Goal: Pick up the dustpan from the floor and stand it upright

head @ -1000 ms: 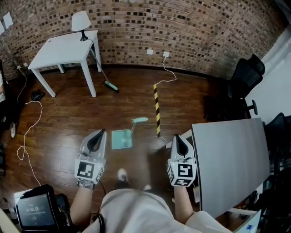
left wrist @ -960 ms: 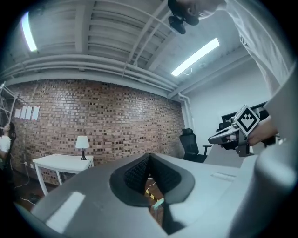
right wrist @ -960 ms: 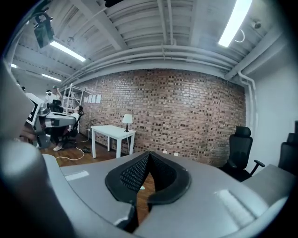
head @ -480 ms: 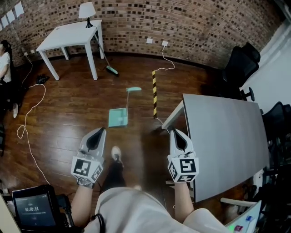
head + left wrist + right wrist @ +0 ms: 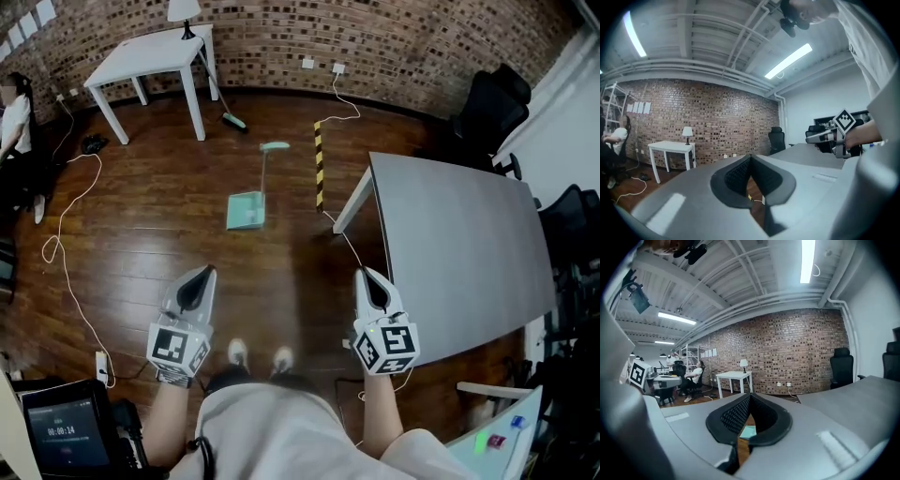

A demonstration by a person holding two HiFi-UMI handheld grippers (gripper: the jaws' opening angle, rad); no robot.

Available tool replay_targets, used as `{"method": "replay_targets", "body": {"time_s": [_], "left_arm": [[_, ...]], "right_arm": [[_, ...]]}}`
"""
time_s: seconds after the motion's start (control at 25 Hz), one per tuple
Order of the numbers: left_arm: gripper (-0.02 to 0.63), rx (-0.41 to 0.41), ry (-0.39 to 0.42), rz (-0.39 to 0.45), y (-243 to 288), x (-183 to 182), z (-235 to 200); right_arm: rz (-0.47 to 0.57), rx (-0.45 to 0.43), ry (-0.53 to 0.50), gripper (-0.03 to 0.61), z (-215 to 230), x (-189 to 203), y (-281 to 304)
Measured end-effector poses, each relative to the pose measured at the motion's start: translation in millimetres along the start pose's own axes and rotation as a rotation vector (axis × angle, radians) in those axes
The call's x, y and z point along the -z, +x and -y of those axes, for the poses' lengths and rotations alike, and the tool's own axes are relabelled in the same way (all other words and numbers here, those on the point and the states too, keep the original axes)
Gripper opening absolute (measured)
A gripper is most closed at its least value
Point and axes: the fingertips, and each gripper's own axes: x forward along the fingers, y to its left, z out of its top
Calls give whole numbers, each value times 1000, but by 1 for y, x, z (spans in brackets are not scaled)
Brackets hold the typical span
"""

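Note:
The teal dustpan [image 5: 246, 210] lies flat on the wooden floor, its long handle [image 5: 266, 169] running away toward the brick wall. Both grippers hang well short of it, over bare floor, about a body length nearer me. My left gripper [image 5: 208, 273] has its jaws closed together with nothing between them. My right gripper [image 5: 362, 275] is likewise shut and empty, beside the corner of the grey table. In the right gripper view a slice of the dustpan [image 5: 748, 431] shows below the closed jaw tips. The left gripper view shows no dustpan.
A grey table [image 5: 450, 244] stands close on the right. A white table [image 5: 150, 56], a teal-headed broom [image 5: 232, 121] and a yellow-black striped strip [image 5: 319, 164] lie beyond the dustpan. A white cable [image 5: 66, 234] snakes along the left; a person [image 5: 14, 112] sits far left.
The whole view has backed away from the dustpan, which now sits farther up the picture. The grey table fills more of the right side. Both grippers stay shut.

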Motion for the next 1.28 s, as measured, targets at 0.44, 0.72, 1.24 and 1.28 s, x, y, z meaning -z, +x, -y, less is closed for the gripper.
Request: {"method": "replay_targets", "body": {"time_s": [0.44, 0.72, 1.24, 1.28], "left_arm": [[0, -13, -42, 73, -22, -20, -25], [0, 24, 11, 57, -19, -17, -20], [0, 51, 21, 33, -15, -16, -21], [0, 53, 25, 31, -16, -16, -20]], "right_arm": [[76, 11, -36, 12, -37, -22, -10], [68, 21, -54, 11, -43, -19, -1], [66, 10, -68, 11, -56, -23, 6], [64, 10, -68, 11, -56, -22, 5]]}}
